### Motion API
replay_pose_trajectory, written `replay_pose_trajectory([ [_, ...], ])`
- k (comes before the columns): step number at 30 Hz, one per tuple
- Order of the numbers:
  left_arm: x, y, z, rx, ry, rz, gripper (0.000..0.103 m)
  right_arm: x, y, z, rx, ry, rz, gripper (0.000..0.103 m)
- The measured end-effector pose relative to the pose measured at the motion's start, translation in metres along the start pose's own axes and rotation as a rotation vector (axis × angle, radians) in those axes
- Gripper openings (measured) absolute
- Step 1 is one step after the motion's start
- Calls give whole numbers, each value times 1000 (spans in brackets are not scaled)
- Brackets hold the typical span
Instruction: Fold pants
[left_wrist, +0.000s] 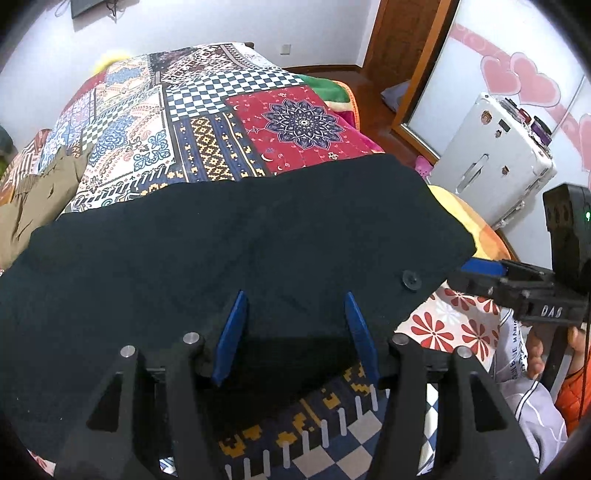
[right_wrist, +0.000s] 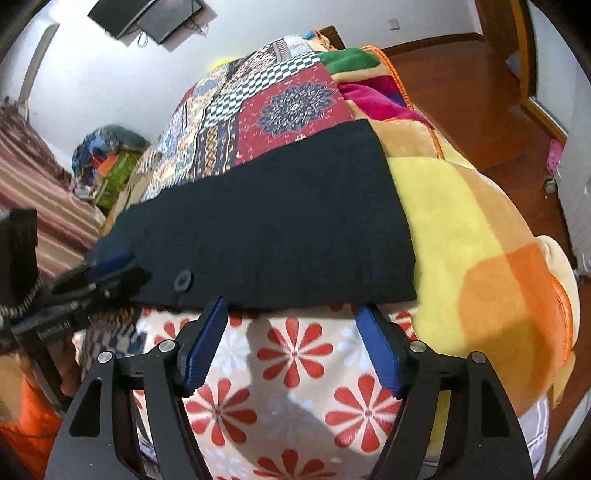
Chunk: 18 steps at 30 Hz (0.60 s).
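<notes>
Black pants (left_wrist: 229, 236) lie flat across the bed, with a dark button (left_wrist: 412, 279) near their waist corner. My left gripper (left_wrist: 295, 295) is open over the near edge of the pants, and flat cloth lies between its blue fingers (left_wrist: 231, 332) without being pinched. In the right wrist view the pants (right_wrist: 280, 221) end in a straight near edge. My right gripper (right_wrist: 291, 304) is open, its fingertips just at that edge and over the floral cloth. The button (right_wrist: 183, 280) sits left of it. Each gripper shows in the other's view: the right gripper (left_wrist: 476, 275) and the left gripper (right_wrist: 118, 273).
A patchwork quilt (left_wrist: 207, 122) covers the bed beyond the pants. An olive garment (left_wrist: 40, 192) lies at the left. A red-flowered cloth (right_wrist: 295, 387) and a yellow-orange blanket (right_wrist: 472, 258) lie near the bed's edge. A white suitcase (left_wrist: 495, 158) stands on the floor. A hand and orange sleeve (left_wrist: 576, 384) show.
</notes>
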<state>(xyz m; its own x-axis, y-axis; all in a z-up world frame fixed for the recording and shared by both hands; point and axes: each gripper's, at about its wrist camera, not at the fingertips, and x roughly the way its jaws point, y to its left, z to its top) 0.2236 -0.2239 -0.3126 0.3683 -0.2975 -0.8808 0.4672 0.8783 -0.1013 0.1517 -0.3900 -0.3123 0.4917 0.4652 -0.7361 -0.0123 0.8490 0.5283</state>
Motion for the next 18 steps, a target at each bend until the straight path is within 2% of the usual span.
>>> replay_pose_trajectory([
  [5,1,1,-1,2,-7,1,56,-5,-1,4,32,-36,23,70],
  [14,2,0,-1,13,-13,13,56,-8,-8,14,84,-106,26,61],
  [16,1,0,-2,15,-14,15,56,-8,-12,17,97,-121,20,53],
  [18,1,0,-2,14,-15,14,56,-6,-15,18,110,-128,11,36],
])
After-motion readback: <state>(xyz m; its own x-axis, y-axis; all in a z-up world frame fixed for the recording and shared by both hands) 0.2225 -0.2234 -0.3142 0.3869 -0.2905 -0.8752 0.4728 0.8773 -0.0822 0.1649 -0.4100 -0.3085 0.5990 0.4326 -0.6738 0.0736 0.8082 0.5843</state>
